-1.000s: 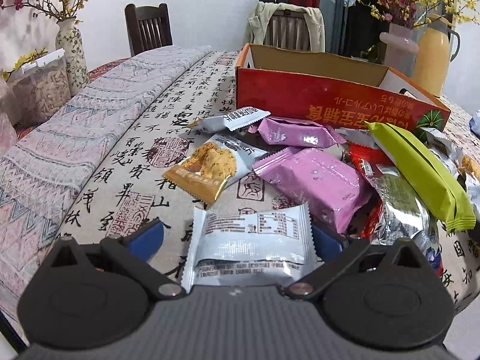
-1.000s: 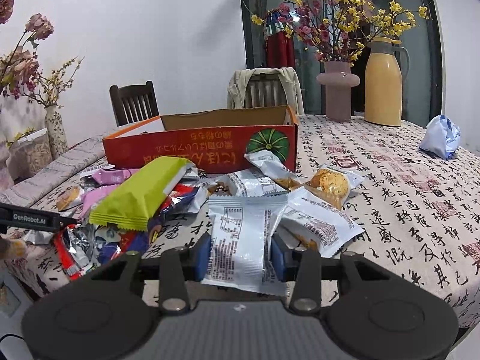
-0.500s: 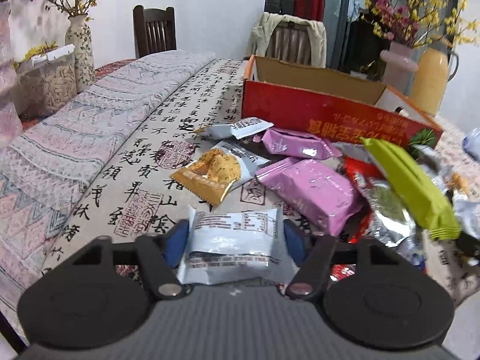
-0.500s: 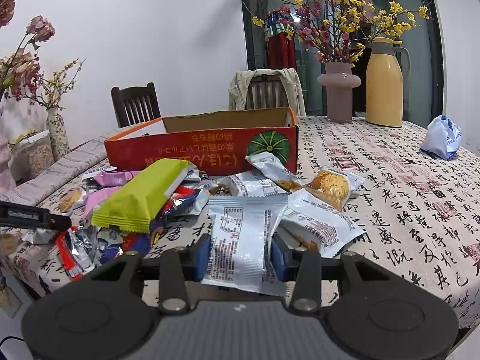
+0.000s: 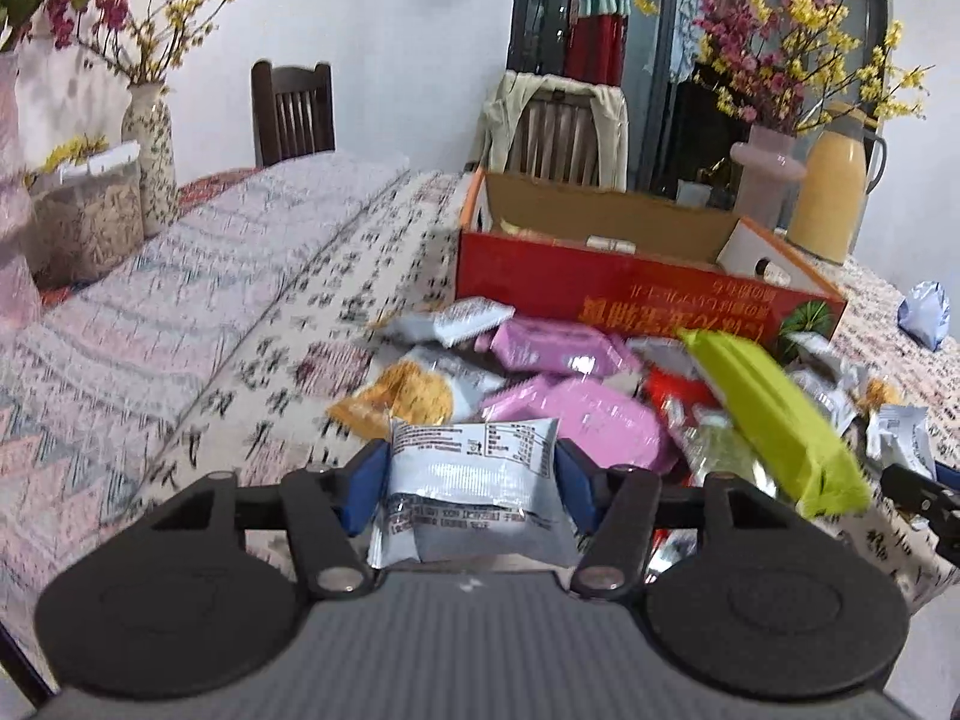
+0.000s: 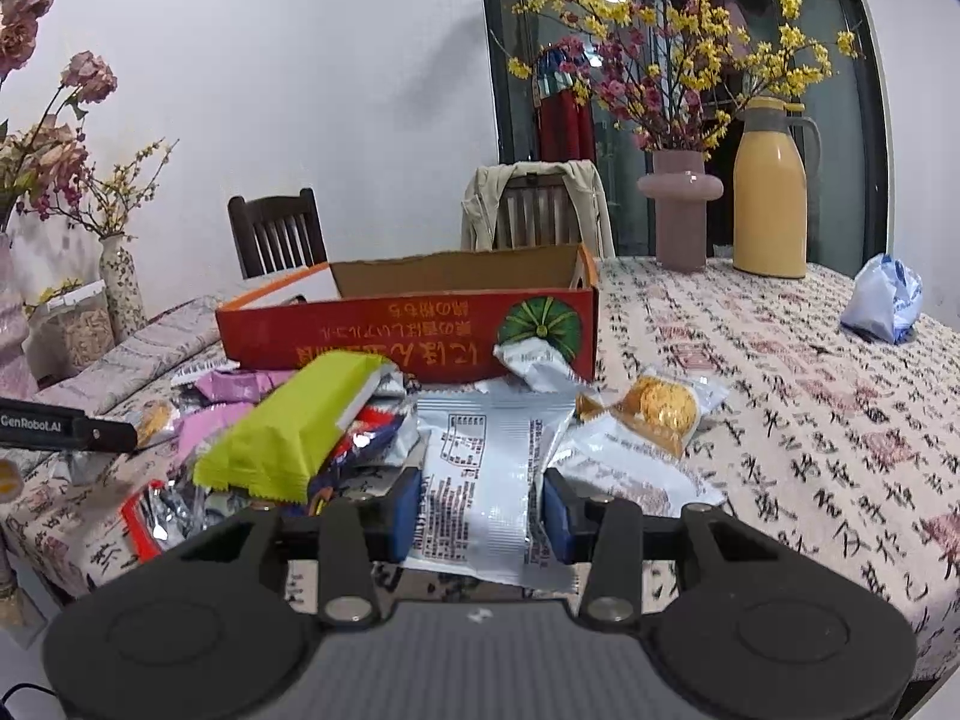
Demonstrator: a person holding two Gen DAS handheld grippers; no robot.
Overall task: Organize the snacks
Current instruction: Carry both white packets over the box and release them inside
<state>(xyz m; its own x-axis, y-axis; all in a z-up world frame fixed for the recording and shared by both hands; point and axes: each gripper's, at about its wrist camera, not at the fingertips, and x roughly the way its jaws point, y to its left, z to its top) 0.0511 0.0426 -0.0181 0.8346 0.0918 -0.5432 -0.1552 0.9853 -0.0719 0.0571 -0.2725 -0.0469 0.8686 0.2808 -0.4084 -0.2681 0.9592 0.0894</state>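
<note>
Snacks crowd our tablecloth; our left gripper has just closed on a silver packet, and our right gripper clamps another silver packet.

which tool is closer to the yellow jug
Right. The jug stands at the table's far right corner; the right tool is on that side of the snack pile, the left tool on the other side.

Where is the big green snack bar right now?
The green snack bar lies on top of the snack pile, in front of the red box. In the right wrist view it is left of centre, beside the silver packet held in the right tool.
</note>
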